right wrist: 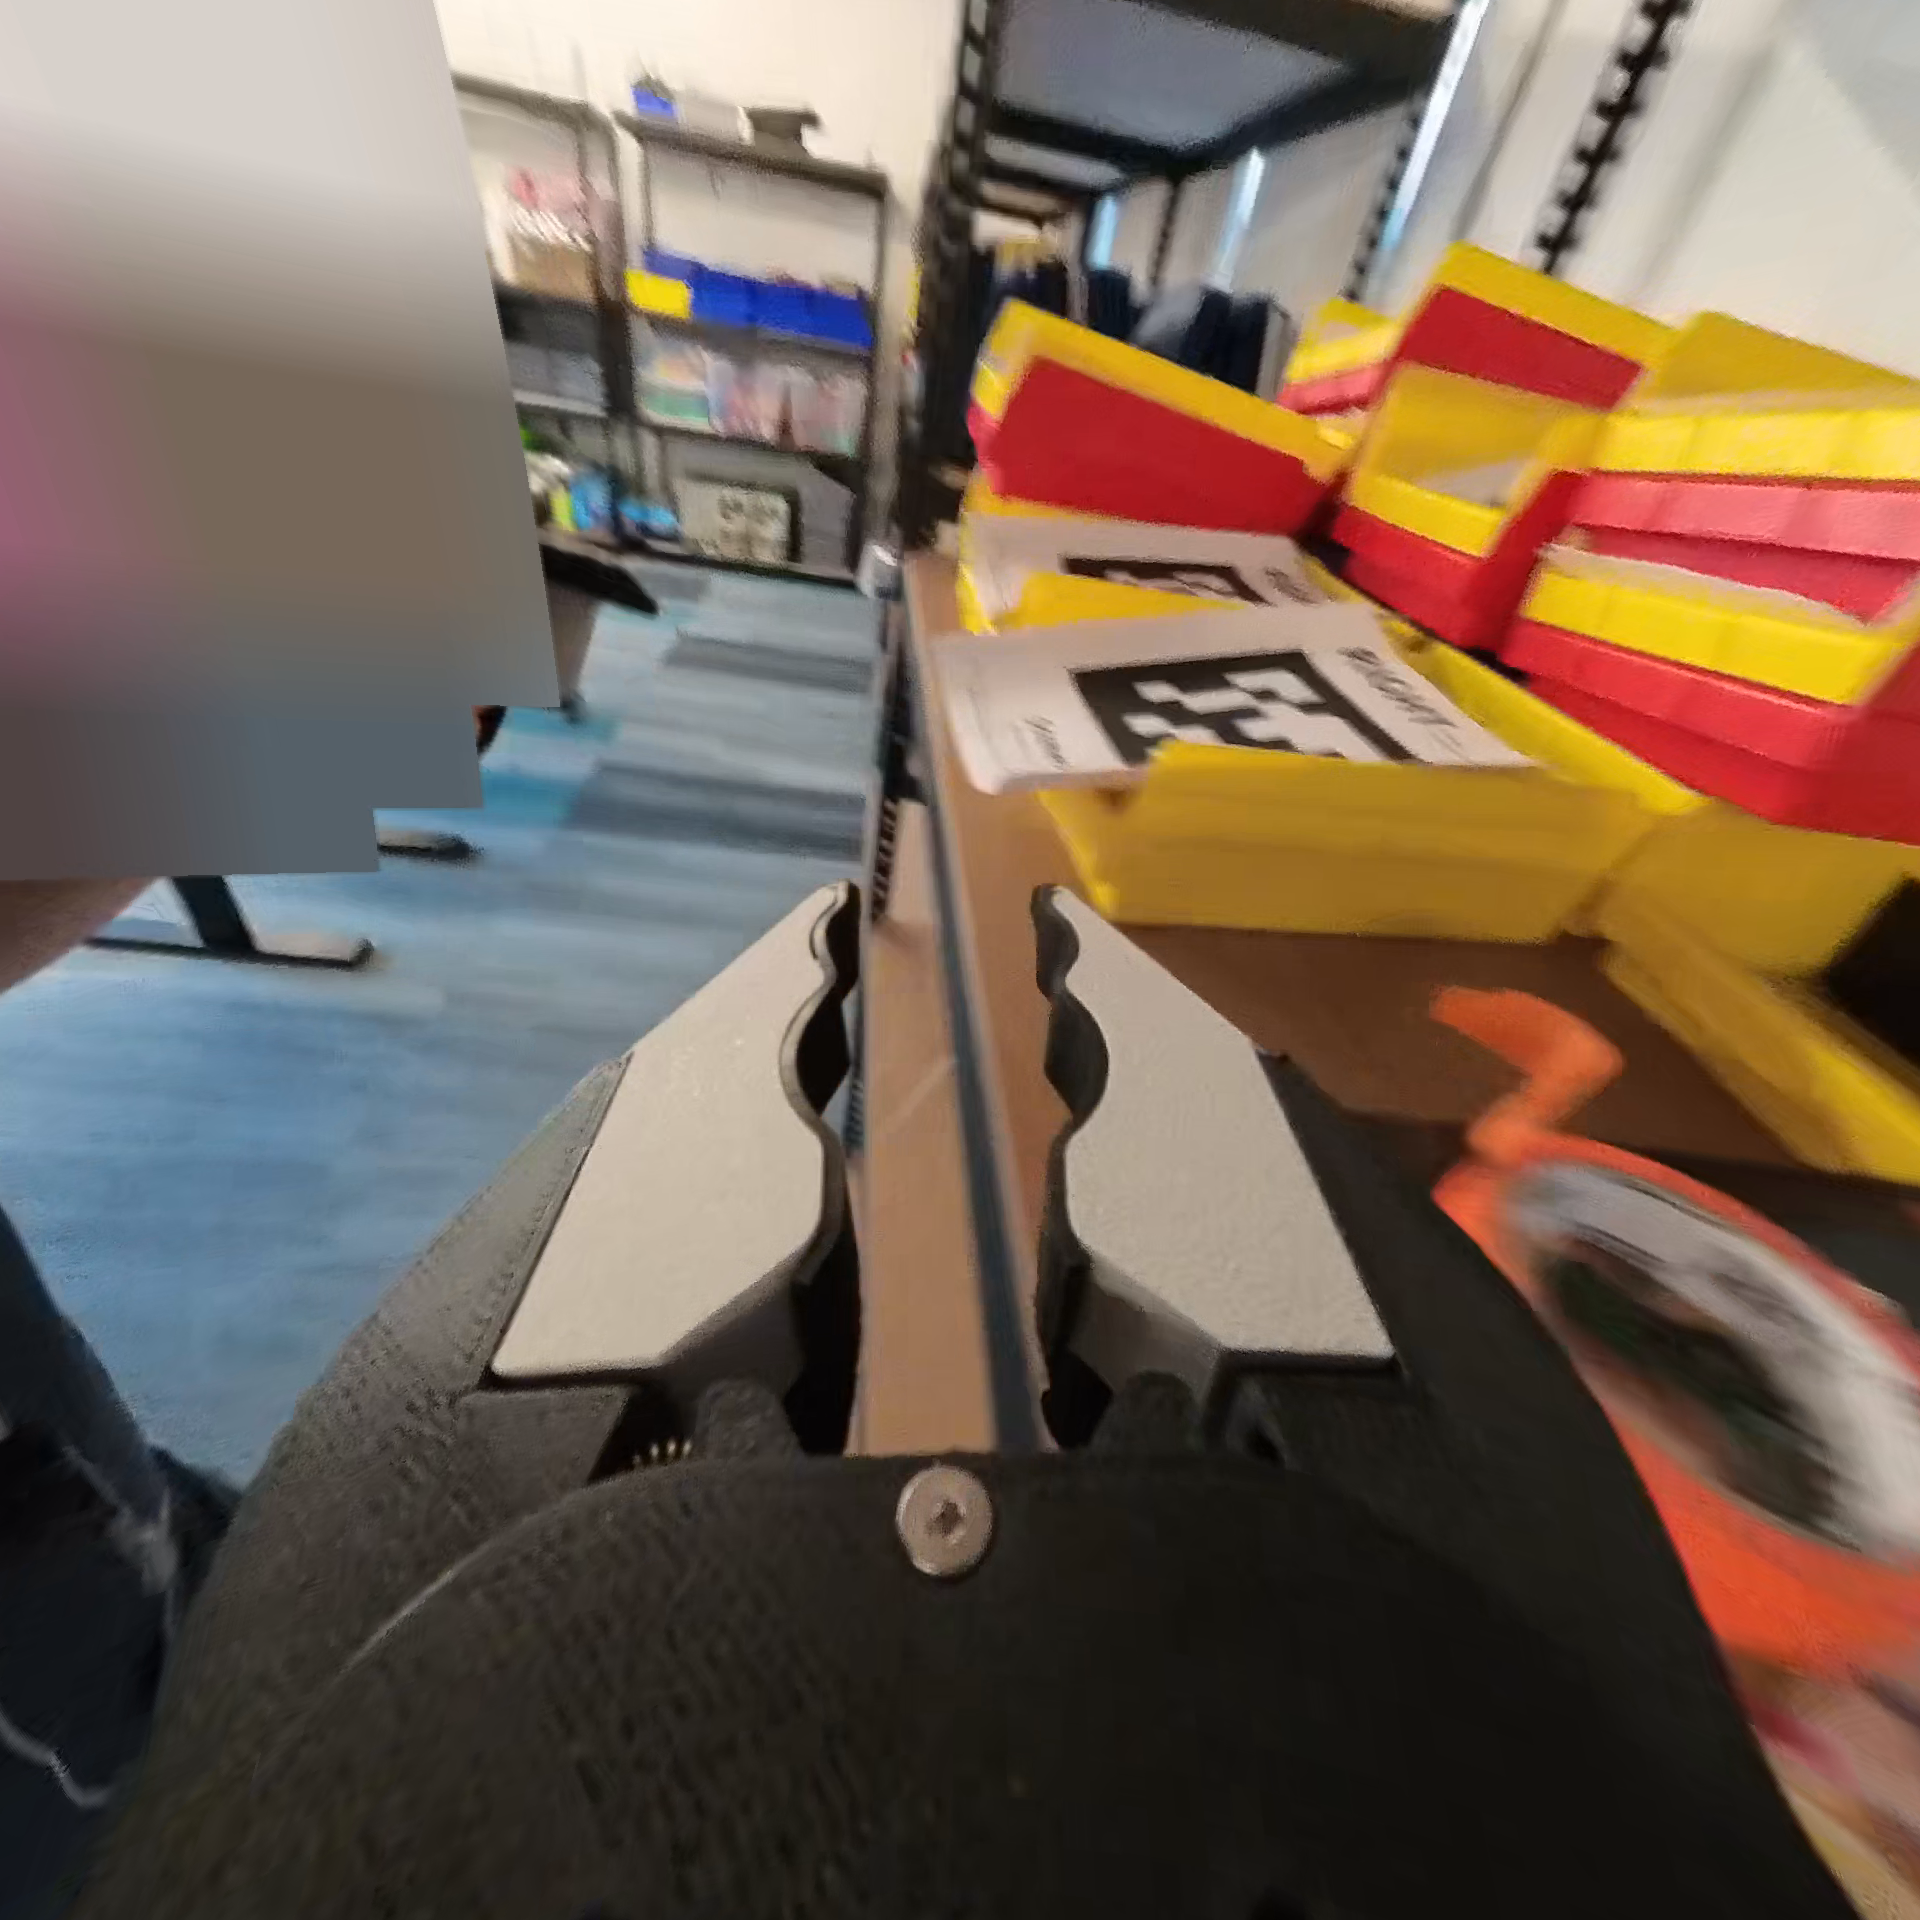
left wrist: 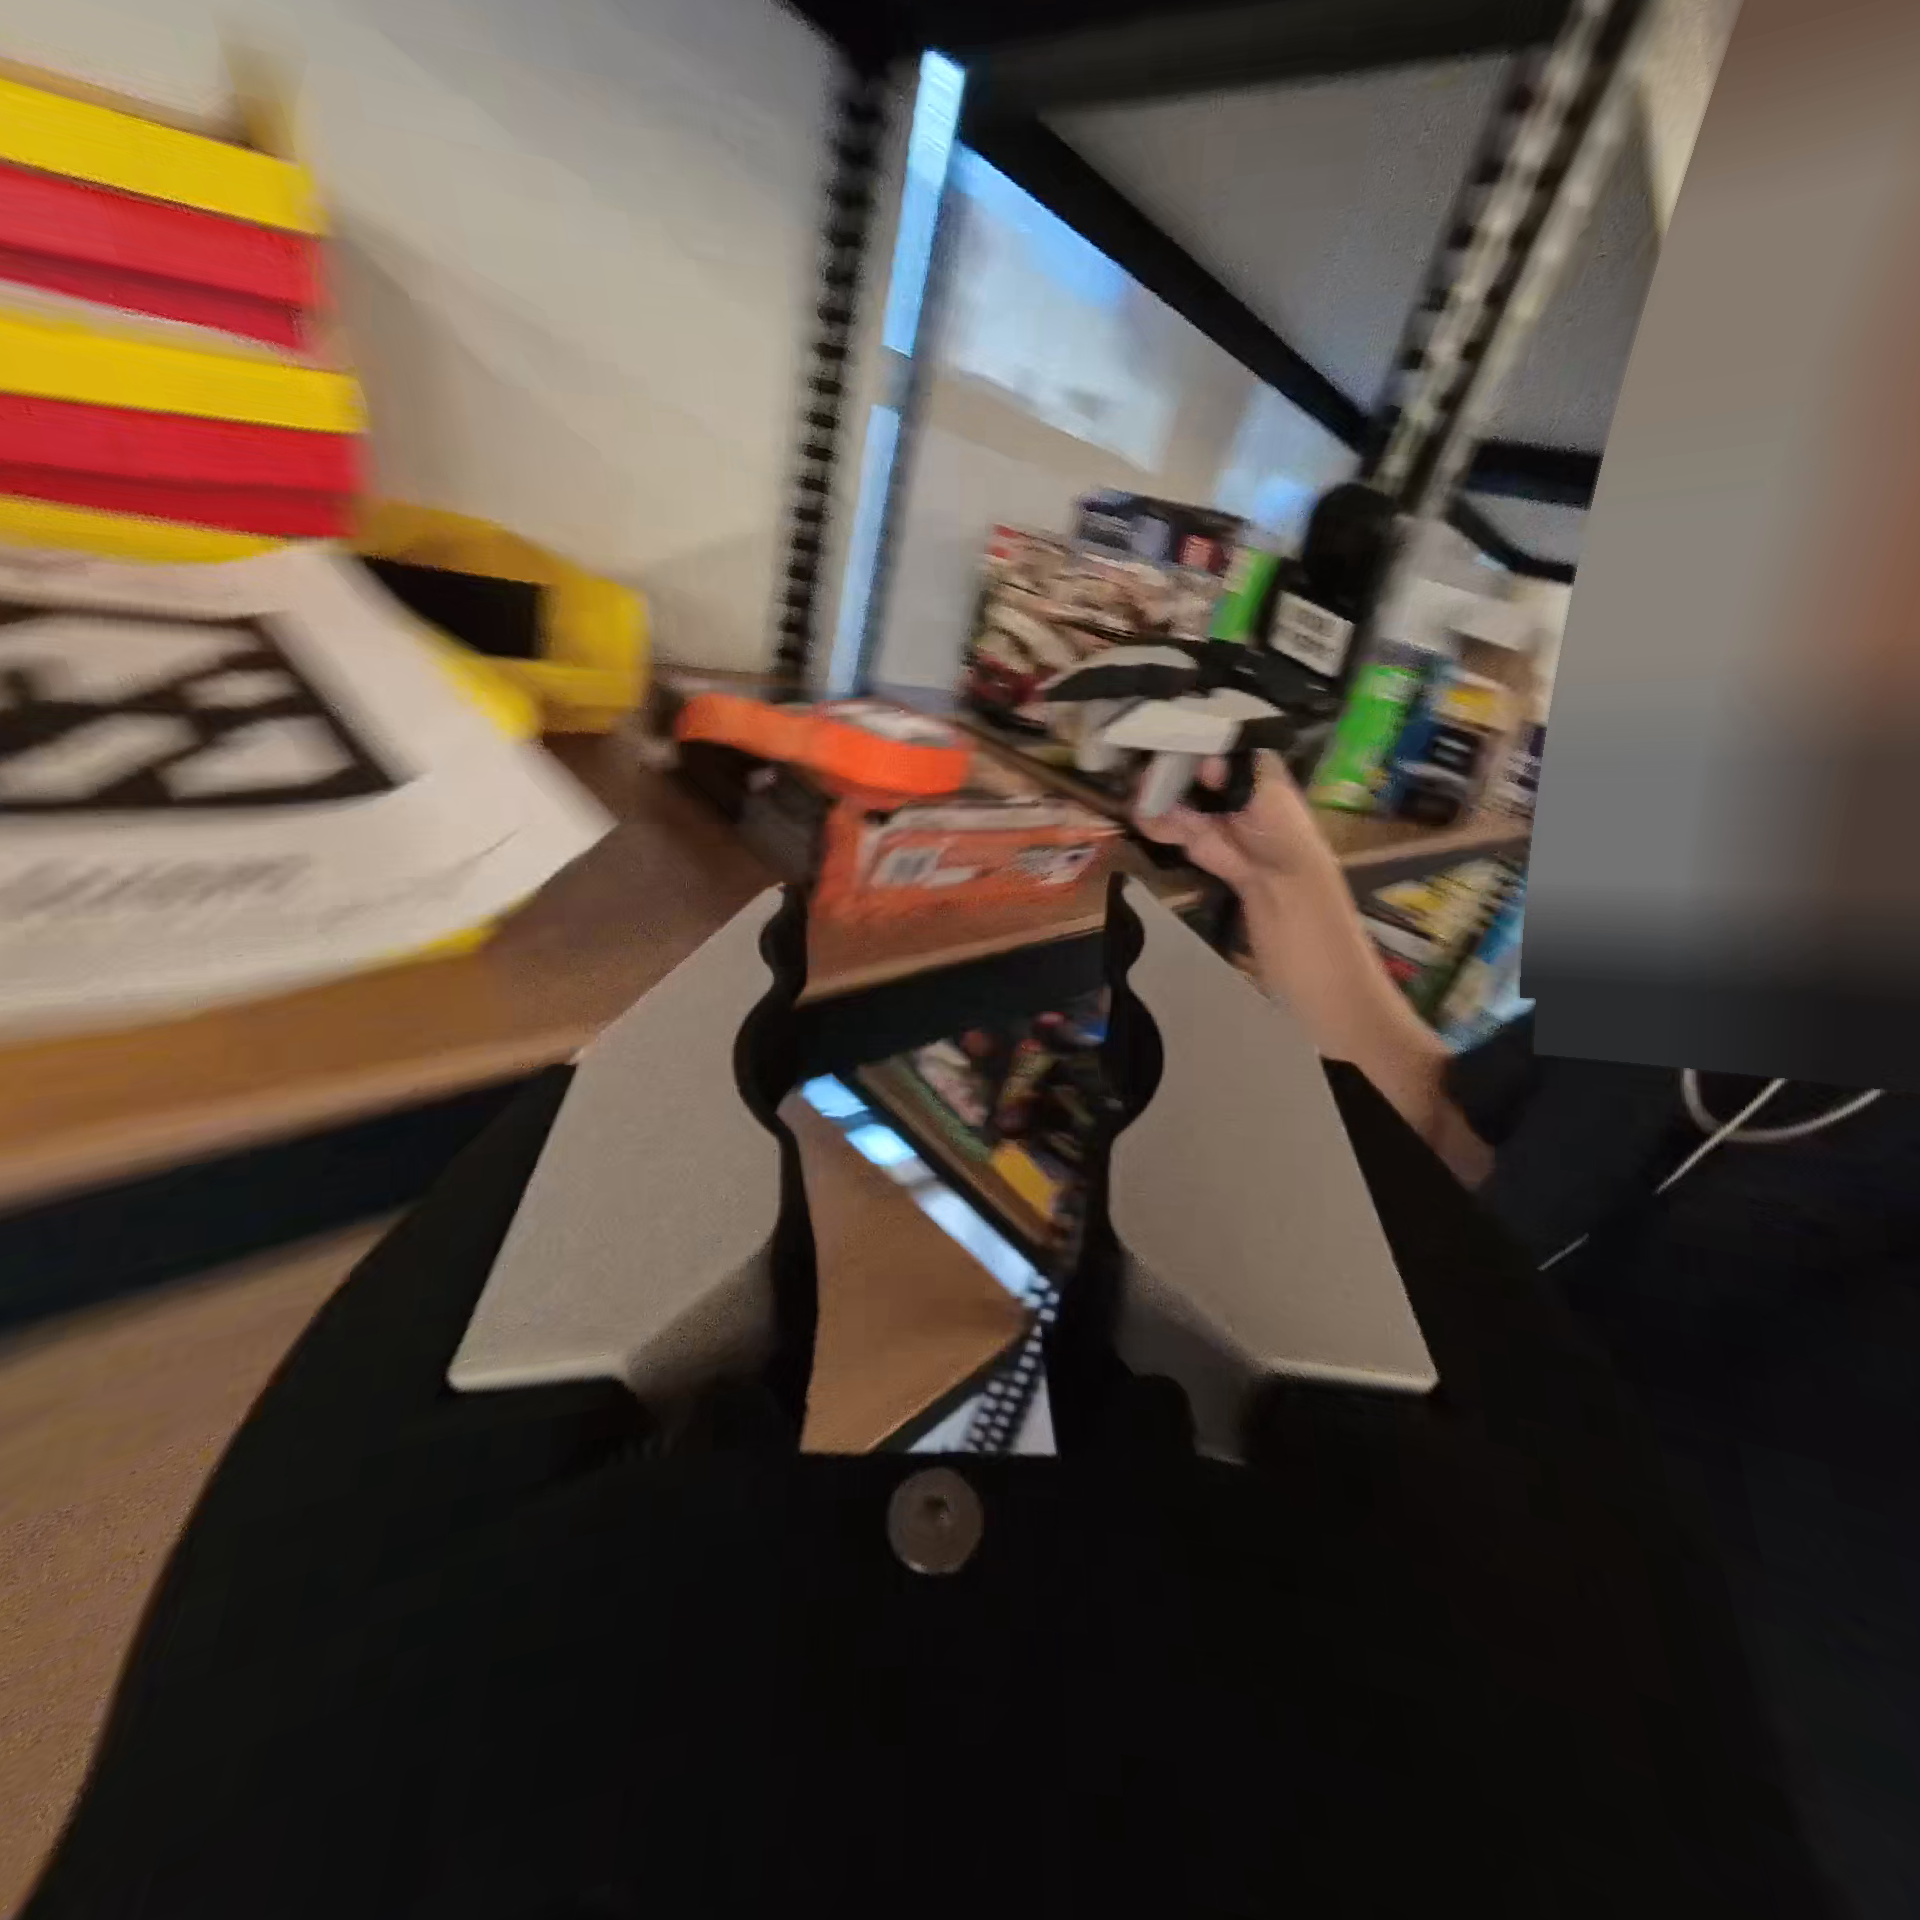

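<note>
My left gripper is open and empty, held just off the front edge of a wooden shelf. Straight ahead lies an orange box with an orange packet on top. My right gripper is open and empty, pointing along the shelf's front edge. It also shows in the left wrist view, held by a hand beyond the orange box. An orange packet lies close at the right gripper's right side, blurred.
Stacked yellow and red bins fill the shelf's back, with white sheets bearing black square markers laid over yellow bins. Black shelf uprights stand behind. Farther shelves hold packaged goods. Blue carpet lies left. The gap from one gripper's tips to the other's is roughly 20 centimetres.
</note>
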Motion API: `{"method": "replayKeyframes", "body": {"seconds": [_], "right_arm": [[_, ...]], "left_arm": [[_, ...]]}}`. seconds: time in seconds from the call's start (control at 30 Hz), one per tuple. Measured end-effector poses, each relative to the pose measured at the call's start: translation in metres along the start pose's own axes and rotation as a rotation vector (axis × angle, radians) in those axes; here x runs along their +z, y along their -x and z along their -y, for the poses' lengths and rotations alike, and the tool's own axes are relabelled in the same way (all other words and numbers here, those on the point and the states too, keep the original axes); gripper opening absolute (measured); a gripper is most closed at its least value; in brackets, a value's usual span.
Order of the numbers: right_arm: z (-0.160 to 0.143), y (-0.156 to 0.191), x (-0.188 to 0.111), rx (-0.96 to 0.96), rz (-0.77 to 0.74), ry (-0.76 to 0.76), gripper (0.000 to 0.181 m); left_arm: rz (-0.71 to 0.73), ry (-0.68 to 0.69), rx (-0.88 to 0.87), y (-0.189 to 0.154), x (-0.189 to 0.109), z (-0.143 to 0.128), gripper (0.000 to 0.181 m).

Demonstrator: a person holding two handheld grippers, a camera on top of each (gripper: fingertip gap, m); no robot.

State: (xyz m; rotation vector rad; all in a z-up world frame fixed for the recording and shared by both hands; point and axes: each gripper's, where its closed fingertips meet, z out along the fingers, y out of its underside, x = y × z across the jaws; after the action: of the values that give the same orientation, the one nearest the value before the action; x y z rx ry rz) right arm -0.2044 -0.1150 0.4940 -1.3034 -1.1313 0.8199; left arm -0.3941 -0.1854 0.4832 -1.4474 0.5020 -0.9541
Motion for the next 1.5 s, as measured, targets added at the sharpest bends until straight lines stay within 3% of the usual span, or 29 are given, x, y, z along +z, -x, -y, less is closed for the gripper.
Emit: {"method": "replayKeyframes", "body": {"seconds": [0.1,0.2,0.3,0.4,0.5,0.6,0.73,0.8,0.9,1.0,1.13,1.3,1.43,1.5], "right_arm": [[-0.017,0.067,0.066,0.032,0.157,-0.059,0.042],[-0.037,0.126,0.155,0.017,0.295,-0.041,0.050],[-0.038,0.177,0.256,-0.040,0.346,-0.054,0.052],[-0.024,0.230,0.366,-0.077,0.359,-0.110,0.058],[-0.007,0.274,0.482,-0.069,0.296,-0.138,0.060],[0.010,0.317,0.583,-0.076,0.296,-0.112,0.061],[0.021,0.324,0.700,-0.143,0.127,-0.081,0.076],[0.019,0.324,0.759,-0.173,0.086,-0.048,0.081],[0.015,0.337,0.853,-0.138,0.155,0.034,0.080],[0.035,0.351,0.947,-0.130,0.256,-0.028,0.061],[0.070,0.356,1.080,-0.129,0.299,-0.063,0.060],[0.104,0.386,1.224,-0.086,0.426,-0.086,0.058],[0.106,0.414,1.339,-0.081,0.501,-0.107,0.065],[0.102,0.418,1.402,-0.082,0.439,-0.090,0.061]], "left_arm": [[0.296,-0.068,-0.022,0.019,-0.121,-0.038,0.049],[0.608,-0.064,0.048,0.033,-0.241,-0.059,0.044],[0.865,-0.056,0.184,0.042,-0.356,-0.055,0.037],[1.020,0.038,0.302,0.056,-0.459,-0.050,0.037],[1.115,0.089,0.282,0.081,-0.552,-0.032,0.042],[1.298,0.139,0.262,0.112,-0.647,-0.006,0.050],[1.551,0.113,0.266,0.166,-0.769,0.017,0.043],[1.608,0.052,0.241,0.204,-0.818,0.021,0.037],[1.685,0.053,0.187,0.269,-0.884,0.023,0.043],[1.721,0.043,0.187,0.330,-0.937,0.049,0.040],[1.711,-0.004,0.111,0.400,-0.993,0.087,0.038],[1.831,0.018,0.110,0.461,-1.086,0.111,0.040],[1.857,0.047,0.151,0.524,-1.164,0.122,0.039],[1.841,0.108,0.175,0.567,-1.207,0.130,0.039]]}}
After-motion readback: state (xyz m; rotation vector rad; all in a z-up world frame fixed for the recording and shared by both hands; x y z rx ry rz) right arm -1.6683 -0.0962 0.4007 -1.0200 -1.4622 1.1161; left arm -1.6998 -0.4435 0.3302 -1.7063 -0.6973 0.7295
